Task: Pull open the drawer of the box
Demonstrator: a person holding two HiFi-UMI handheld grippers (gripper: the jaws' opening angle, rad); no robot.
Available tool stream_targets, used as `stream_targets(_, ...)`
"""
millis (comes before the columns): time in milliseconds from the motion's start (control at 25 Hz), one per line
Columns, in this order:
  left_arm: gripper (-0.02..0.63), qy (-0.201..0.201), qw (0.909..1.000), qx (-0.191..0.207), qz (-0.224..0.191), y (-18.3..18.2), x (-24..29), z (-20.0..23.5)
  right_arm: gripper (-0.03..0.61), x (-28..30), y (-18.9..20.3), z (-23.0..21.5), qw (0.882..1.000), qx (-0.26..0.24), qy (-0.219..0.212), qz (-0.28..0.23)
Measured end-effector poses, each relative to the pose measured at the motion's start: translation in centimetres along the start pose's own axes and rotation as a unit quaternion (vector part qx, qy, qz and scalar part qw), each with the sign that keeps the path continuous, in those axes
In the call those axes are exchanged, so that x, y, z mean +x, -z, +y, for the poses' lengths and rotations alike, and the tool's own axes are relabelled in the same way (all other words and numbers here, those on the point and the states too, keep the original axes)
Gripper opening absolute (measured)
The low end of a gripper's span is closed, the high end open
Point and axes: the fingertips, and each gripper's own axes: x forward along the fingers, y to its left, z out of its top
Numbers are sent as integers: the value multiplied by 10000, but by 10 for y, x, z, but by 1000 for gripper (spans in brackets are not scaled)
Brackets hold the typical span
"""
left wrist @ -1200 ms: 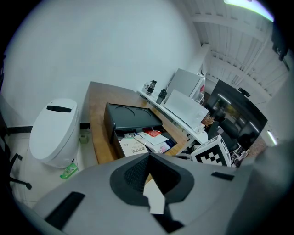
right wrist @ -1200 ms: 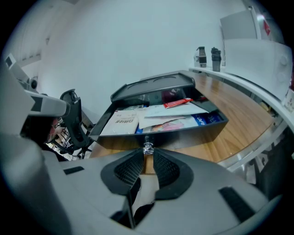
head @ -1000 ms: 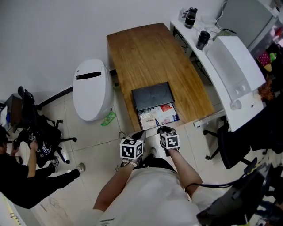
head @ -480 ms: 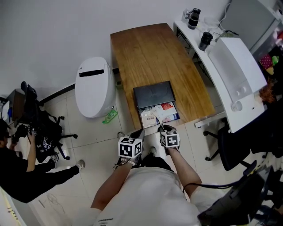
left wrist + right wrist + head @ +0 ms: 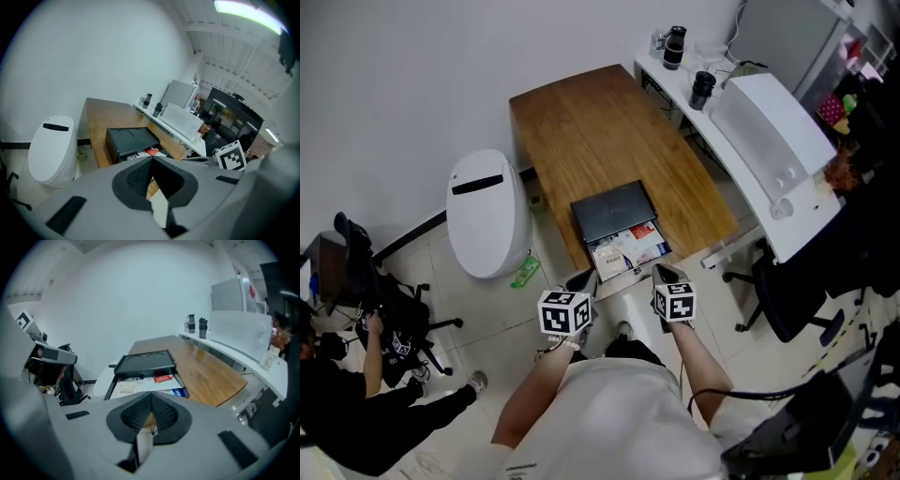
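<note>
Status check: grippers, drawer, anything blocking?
Left gripper shut, empty, short of the box. Right gripper same. Drawer open, papers showing. Nothing between grippers and drawer.

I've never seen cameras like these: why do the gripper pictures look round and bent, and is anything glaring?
Both gripper views are fisheye: black corners, and the wooden table edges look bowed. Left gripper view: the ceiling light glares white. Head view: evenly lit, soft shadows.
</note>
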Motion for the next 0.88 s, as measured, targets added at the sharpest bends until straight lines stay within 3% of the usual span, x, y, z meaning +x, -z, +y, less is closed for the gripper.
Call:
stream_targets(200,-2,357,9987,238,-270,-31,-37,7,-12,-45,-46,32,9982,119,231,-544)
stream_targets(400,-2,617,9970,333,-337,-35,-70,19,-12,-83,-70,85,9943,337,167,-998)
stream_targets(640,-2,941,9943,345,-369,-24,-103,23,-12,-128,-72,135,9907,330,254,-1295)
stream_targets(880,-2,1008,9922,648,-334,0,-123,-2,-12,-173,-56,143,9873,454,376,-1476)
